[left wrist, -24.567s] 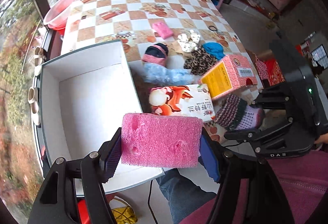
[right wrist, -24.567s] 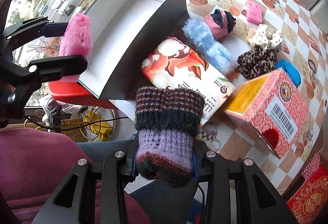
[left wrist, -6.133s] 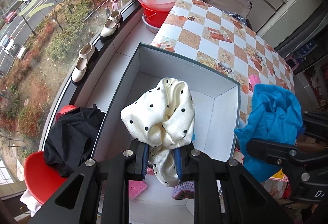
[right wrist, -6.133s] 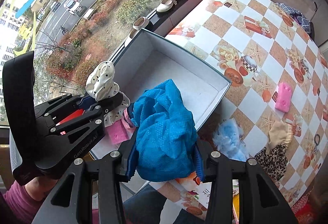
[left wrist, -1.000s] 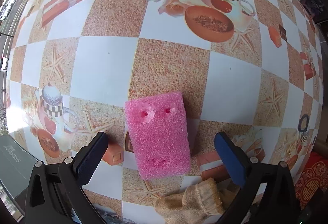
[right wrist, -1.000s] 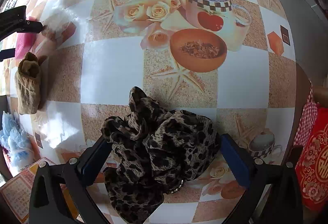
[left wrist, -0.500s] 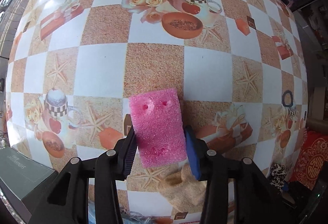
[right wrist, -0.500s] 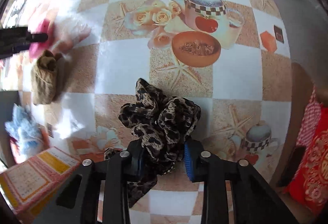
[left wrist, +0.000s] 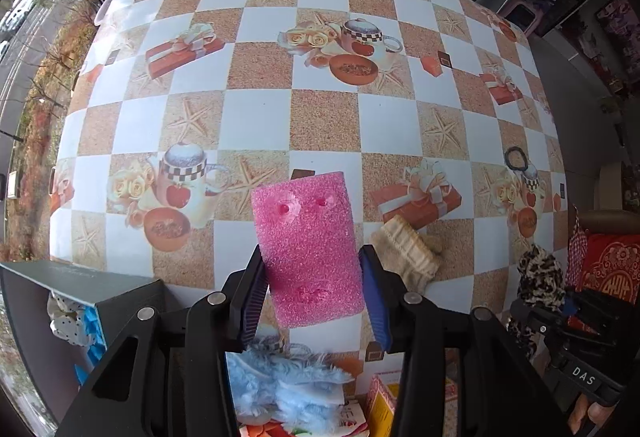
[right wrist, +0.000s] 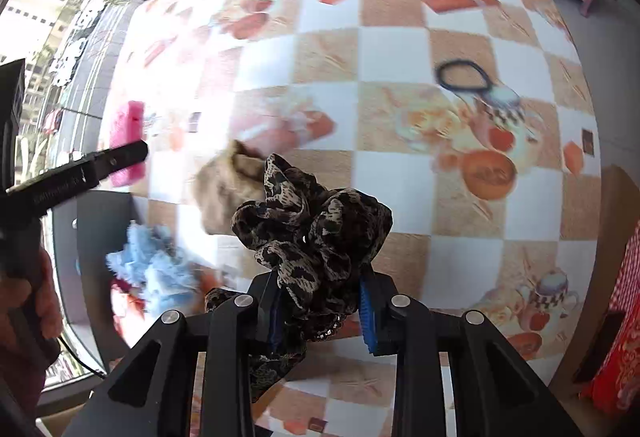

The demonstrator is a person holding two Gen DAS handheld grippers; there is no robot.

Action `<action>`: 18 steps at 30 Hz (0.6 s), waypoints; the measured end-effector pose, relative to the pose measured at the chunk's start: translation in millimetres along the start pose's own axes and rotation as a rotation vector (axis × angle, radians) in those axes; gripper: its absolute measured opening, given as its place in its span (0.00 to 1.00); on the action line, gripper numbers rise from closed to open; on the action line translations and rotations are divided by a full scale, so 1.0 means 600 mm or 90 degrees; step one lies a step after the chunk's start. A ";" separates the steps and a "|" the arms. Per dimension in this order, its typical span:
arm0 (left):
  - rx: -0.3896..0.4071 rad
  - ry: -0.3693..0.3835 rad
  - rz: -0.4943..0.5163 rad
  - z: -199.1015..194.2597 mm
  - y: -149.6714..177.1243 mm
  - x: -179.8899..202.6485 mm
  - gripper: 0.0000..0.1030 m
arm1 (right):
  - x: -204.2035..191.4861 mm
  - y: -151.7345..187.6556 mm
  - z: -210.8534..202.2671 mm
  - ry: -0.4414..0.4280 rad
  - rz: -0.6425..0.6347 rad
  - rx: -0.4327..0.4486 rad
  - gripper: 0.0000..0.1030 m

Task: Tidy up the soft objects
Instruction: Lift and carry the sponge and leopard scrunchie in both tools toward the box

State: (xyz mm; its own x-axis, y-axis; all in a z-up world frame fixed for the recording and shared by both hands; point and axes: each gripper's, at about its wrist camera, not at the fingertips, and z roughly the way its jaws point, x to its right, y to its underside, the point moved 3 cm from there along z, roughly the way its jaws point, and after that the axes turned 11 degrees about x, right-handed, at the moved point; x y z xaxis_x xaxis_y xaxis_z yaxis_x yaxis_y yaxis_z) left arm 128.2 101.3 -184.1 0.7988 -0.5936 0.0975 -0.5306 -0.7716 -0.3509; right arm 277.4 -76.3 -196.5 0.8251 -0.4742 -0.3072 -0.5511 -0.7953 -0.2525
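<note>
We have both loads in hand: the left gripper (left wrist: 312,297) has just clamped its blue pads on the lower half of the pink foam block (left wrist: 308,249), which stands clear of the checked tablecloth (left wrist: 260,117); the right gripper (right wrist: 320,311) has just closed hard on the leopard-print scrunchie (right wrist: 308,237), most of the fabric bunching above the pads and a tail hanging below them; the step, as we judge it, is the carry to the grey box (left wrist: 76,281) at the table's near-left corner, where a polka-dot cloth (left wrist: 66,317) and something blue already lie; to do it well we should keep the squeeze on the foam steady rather than tighter, since it dents easily and would spring out of a skewed grip; we should lift both high enough to clear the box wall before crossing it, because the scrunchie's dangling tail could catch the rim; the fluffy blue piece (left wrist: 280,385) and the beige knitted sock (left wrist: 404,253) lie just under our path, so we should travel above them, not through them; the two grippers are near each other, so we would bring the left in first, it being closer to the box, and hold the right a little behind; release only once each item is well inside the walls; the black hair tie (right wrist: 464,75) waits farther out on the cloth for later
</note>
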 end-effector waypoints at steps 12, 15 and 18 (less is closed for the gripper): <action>0.028 0.002 -0.010 -0.115 0.083 -0.074 0.47 | -0.192 -0.009 -0.016 -0.059 -0.106 0.004 0.31; 0.027 0.008 -0.007 -0.136 0.111 -0.084 0.47 | -0.233 0.005 -0.022 -0.068 -0.134 -0.001 0.31; 0.023 0.014 0.002 -0.154 0.141 -0.090 0.47 | -0.265 0.023 -0.030 -0.072 -0.158 -0.007 0.31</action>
State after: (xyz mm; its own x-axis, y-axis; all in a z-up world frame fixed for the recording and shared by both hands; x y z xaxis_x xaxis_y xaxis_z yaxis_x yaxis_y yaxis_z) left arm 13.9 47.0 -133.3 0.7907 -0.6011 0.1160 -0.5221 -0.7610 -0.3850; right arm 141.1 -18.7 -134.7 0.9152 -0.2196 -0.3378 -0.3318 -0.8864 -0.3227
